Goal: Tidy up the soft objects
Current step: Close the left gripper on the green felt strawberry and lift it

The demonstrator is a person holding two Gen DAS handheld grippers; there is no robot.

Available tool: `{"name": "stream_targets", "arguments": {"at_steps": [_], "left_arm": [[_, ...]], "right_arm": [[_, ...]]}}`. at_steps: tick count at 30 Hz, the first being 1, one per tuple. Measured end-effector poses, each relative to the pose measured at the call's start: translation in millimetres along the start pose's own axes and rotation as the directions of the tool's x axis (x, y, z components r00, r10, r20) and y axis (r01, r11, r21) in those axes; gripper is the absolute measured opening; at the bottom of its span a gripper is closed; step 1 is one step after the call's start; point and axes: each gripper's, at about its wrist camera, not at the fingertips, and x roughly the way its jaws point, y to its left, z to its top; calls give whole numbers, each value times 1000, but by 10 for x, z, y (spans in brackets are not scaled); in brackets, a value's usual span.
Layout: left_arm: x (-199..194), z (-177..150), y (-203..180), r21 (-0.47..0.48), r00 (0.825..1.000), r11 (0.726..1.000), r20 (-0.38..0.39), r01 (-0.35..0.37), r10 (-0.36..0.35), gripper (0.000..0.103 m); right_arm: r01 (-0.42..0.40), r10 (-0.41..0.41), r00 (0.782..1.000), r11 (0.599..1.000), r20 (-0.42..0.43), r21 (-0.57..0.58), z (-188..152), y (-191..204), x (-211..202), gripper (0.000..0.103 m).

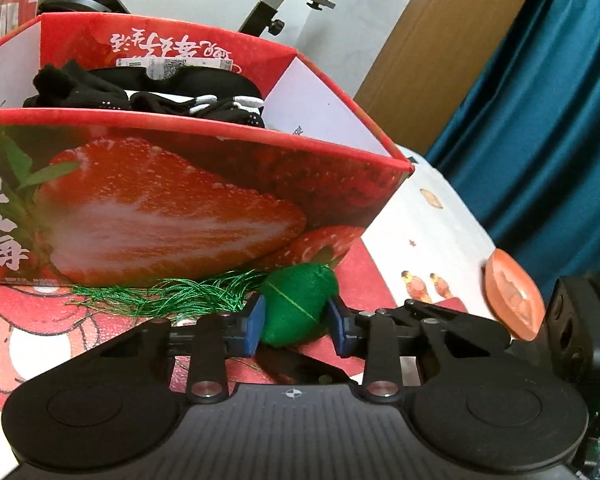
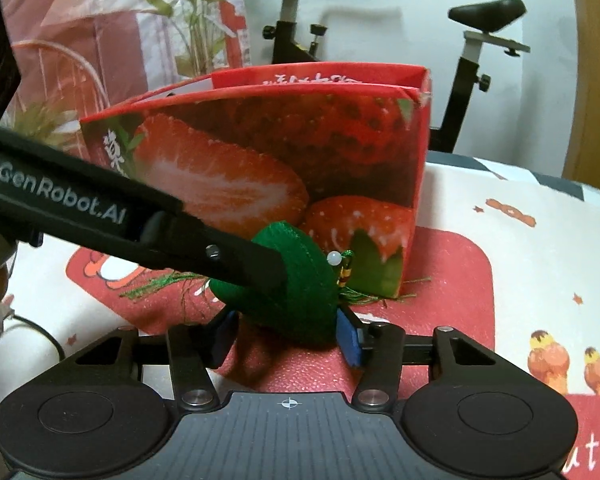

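Note:
A green tasselled sachet (image 1: 296, 308) lies on the printed tablecloth right in front of a red strawberry-print box (image 1: 172, 208). My left gripper (image 1: 298, 326) has its blue pads pressed on the sachet's two sides. In the right wrist view the same sachet (image 2: 300, 300) sits between the blue pads of my right gripper (image 2: 288, 338), which touch its lower end. The left gripper's black finger (image 2: 236, 260) crosses over it from the left. The box (image 2: 284, 152) holds black fabric items (image 1: 140, 92) with white dots.
A reddish oval object (image 1: 512, 296) sits beside a black device (image 1: 580, 320) at the right edge. An exercise bike (image 2: 472, 60) stands behind the box. Teal curtain (image 1: 540, 100) hangs to the right, and pink bags and a plant (image 2: 100, 40) are at the left.

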Motion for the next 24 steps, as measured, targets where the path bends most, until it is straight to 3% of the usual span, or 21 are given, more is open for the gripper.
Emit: {"name": "stream_targets", "arguments": {"at_steps": [13, 24], "left_arm": [[-582, 177, -103, 5, 994, 998, 94, 57, -57, 35], [-1141, 634, -264, 56, 970, 994, 219, 99, -109, 34]], "right_arm": [[-14, 17, 998, 999, 66, -35, 310, 172, -417, 47], [-13, 24, 983, 998, 180, -64, 908, 341, -807, 47]]}}
